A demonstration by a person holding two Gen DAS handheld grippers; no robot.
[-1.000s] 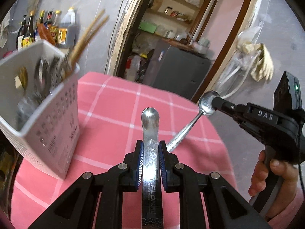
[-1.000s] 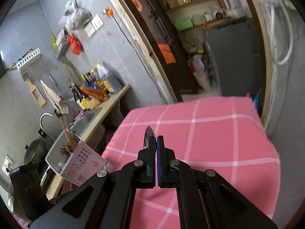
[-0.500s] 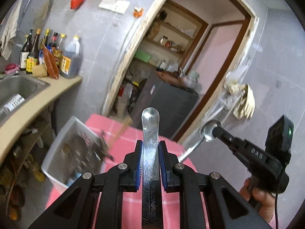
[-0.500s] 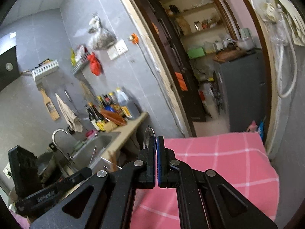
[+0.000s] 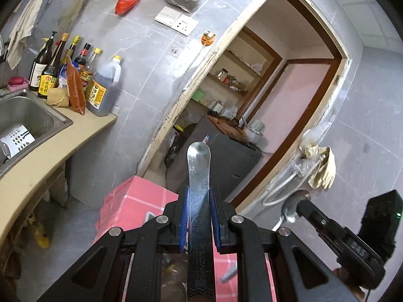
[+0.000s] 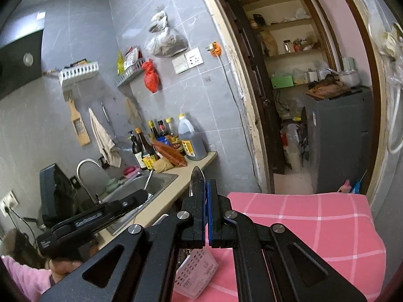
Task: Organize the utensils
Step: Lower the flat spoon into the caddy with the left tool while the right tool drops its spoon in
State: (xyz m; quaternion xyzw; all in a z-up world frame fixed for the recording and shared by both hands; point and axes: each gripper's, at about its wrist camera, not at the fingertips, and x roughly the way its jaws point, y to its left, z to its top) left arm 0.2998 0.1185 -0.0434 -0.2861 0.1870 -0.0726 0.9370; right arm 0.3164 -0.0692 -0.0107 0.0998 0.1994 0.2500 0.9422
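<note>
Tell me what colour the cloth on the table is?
Pink with white checks on the tablecloth, best seen from the right wrist.

Steel utensil handle [image 5: 198, 176] clamped flat; spoon [image 6: 197, 180] clamped edge-on

The flat utensil handle [image 5: 198, 173] is shiny metal, a bit scratched. The spoon [image 5: 292, 207] is shiny metal too. The left gripper [image 5: 198, 216] is matt black plastic with ribbed blue pads [image 5: 184, 216], maybe rubber. The tablecloth [image 6: 314, 216] is soft pink cloth. The utensil holder [image 6: 196, 276] looks like white plastic. The sink [image 5: 27, 118] is dull steel.
</note>
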